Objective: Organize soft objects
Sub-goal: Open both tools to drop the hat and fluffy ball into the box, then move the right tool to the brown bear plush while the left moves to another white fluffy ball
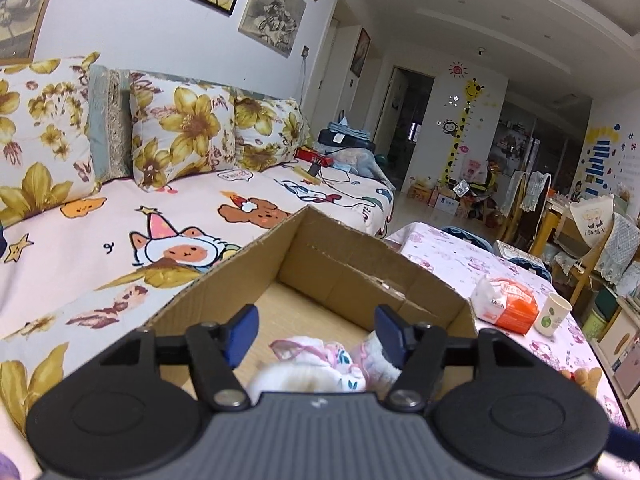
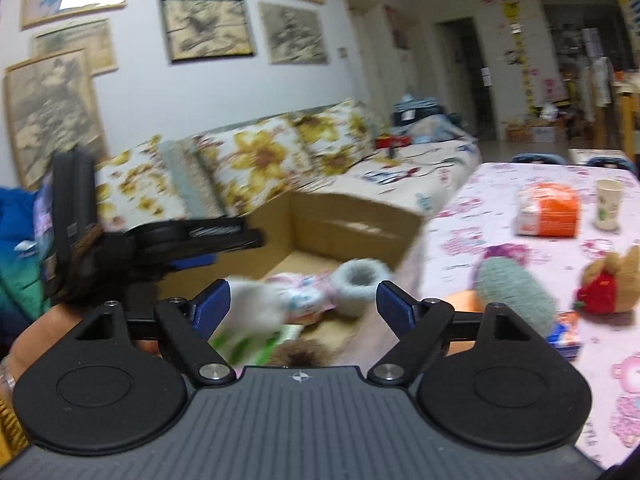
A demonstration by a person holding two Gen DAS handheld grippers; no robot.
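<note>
Right view only: plush toy; L gripper.

Fluffy floral slippers inside open cardboard box

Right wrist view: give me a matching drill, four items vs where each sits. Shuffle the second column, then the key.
Items
1. fluffy slippers
2. paper cup
3. floral cushions
4. orange tissue pack

Places
A. on the sofa against the wall
B. on the pink tablecloth, directly left of the cup
C. inside the cardboard box
D. far right of the table, near its back edge

Pairs: 1-C, 2-D, 3-A, 4-B
</note>
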